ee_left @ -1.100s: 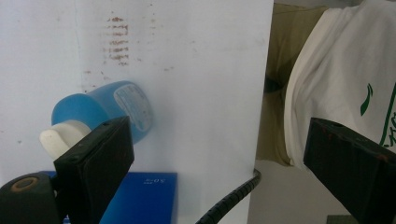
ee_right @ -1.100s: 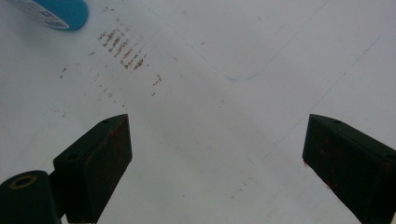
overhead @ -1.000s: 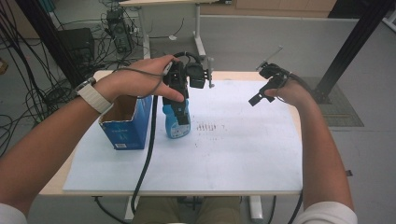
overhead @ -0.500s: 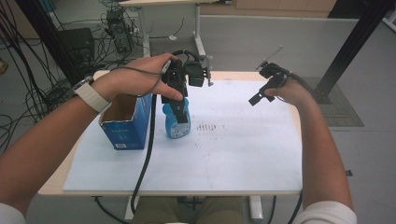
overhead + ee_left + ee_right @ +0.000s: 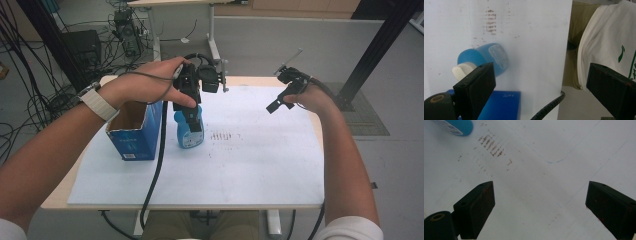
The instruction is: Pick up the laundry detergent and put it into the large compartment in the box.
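I see left gripper (image 5: 192, 112) held above blue bottle (image 5: 189, 134), jaws spread wide, grasping nothing. Bottle stands upright on white sheet (image 5: 240, 160), just beside open blue box (image 5: 135, 130). In left gripper view, bottle's white cap (image 5: 462, 70) sits next to one jaw, outside gap. Right gripper (image 5: 280, 97) hovers well apart over bare sheet, jaws spread, empty. Brown smudges (image 5: 222, 135) near bottle.
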The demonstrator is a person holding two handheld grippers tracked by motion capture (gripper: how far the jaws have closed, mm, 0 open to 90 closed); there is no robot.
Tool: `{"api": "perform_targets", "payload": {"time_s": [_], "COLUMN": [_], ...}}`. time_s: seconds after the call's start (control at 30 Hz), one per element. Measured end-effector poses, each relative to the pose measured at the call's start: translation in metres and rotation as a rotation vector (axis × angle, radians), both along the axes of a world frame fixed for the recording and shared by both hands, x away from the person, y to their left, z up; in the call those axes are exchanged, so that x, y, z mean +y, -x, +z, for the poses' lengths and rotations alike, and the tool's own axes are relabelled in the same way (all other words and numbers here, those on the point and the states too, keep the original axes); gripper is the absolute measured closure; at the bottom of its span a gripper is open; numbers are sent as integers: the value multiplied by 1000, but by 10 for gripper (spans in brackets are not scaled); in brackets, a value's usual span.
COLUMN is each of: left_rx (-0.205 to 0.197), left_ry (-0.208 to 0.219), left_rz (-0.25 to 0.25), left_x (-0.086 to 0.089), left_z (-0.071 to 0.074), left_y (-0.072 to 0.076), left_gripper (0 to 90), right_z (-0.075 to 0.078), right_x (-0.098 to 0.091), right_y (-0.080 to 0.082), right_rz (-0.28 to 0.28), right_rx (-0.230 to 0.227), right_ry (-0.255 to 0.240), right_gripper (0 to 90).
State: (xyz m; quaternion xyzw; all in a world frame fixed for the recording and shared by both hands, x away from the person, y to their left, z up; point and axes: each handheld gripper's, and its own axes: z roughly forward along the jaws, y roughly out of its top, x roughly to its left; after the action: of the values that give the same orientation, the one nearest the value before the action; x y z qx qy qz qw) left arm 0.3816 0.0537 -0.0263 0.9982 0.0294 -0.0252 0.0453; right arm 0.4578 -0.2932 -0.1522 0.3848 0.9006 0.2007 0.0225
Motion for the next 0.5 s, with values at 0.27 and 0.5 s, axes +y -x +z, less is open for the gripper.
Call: {"api": "perform_targets", "payload": {"time_s": [0.27,0.5], "left_rx": [-6,-17], "left_ry": [-2,-8], "left_rz": [13,47], "left_x": [1,1], "left_z": [1,1], "left_y": [0,0], "left_gripper": [91,91], "right_z": [0,1], "right_x": [0,-1], "right_y": [1,2], "right_rz": [0,-9], "right_rx": [1,-6], "right_ry": [-2,2], "right_gripper": [91,91]}}
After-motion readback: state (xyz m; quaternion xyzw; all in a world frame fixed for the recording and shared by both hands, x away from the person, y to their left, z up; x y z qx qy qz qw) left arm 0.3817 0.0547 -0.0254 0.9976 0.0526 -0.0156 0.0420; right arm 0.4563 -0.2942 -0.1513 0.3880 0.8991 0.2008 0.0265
